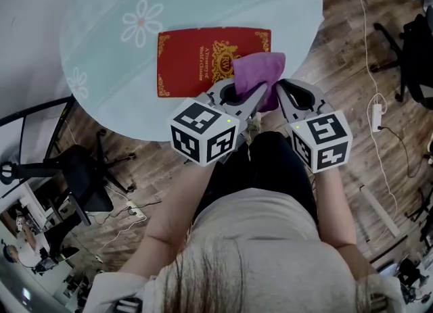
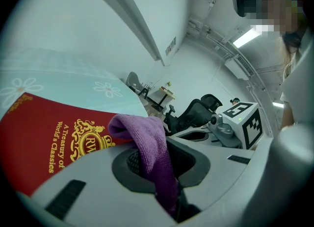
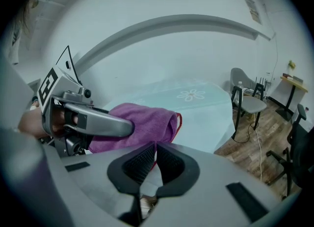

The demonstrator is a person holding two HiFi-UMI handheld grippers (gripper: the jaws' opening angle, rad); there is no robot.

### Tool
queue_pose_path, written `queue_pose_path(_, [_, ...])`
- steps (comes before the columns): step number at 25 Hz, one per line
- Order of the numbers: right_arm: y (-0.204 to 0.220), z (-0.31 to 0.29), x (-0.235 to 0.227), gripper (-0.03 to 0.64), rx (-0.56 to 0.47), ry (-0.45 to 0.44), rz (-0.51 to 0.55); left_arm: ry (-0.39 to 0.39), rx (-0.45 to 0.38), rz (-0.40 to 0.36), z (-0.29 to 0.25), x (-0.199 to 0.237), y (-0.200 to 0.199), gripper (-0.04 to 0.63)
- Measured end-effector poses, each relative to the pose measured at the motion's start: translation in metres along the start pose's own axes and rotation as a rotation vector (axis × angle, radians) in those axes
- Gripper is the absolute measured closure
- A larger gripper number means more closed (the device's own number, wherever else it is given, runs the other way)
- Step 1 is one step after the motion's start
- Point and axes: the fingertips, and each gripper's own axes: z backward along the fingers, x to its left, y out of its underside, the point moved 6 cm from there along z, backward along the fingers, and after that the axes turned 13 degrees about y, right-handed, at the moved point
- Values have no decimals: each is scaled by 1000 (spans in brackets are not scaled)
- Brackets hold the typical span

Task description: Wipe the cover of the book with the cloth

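Purple cloth [image 1: 260,68] is clamped in the left gripper [image 1: 254,95] and rests on the right corner of the red book [image 1: 196,61], which lies flat on the round table [image 1: 101,28]. Right gripper [image 1: 281,92] jaws together, empty. Wiping looks barely begun; most of the cover remains.

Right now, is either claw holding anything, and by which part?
The left gripper pinches the purple cloth by its bunched near end; the right gripper is shut, empty.
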Motion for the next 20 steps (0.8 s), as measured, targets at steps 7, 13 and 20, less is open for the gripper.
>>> queue_pose_path(7, [0, -5, 4, 592, 8, -42, 37, -52, 13, 7, -1, 7, 10, 532])
queue_pose_path(13, [3, -6, 13, 592, 18, -68, 48, -88, 17, 5, 1, 12, 15, 532])
queue_pose_path(20, [4, -8, 19, 592, 36, -78, 63, -96, 29, 6, 3, 16, 17, 531])
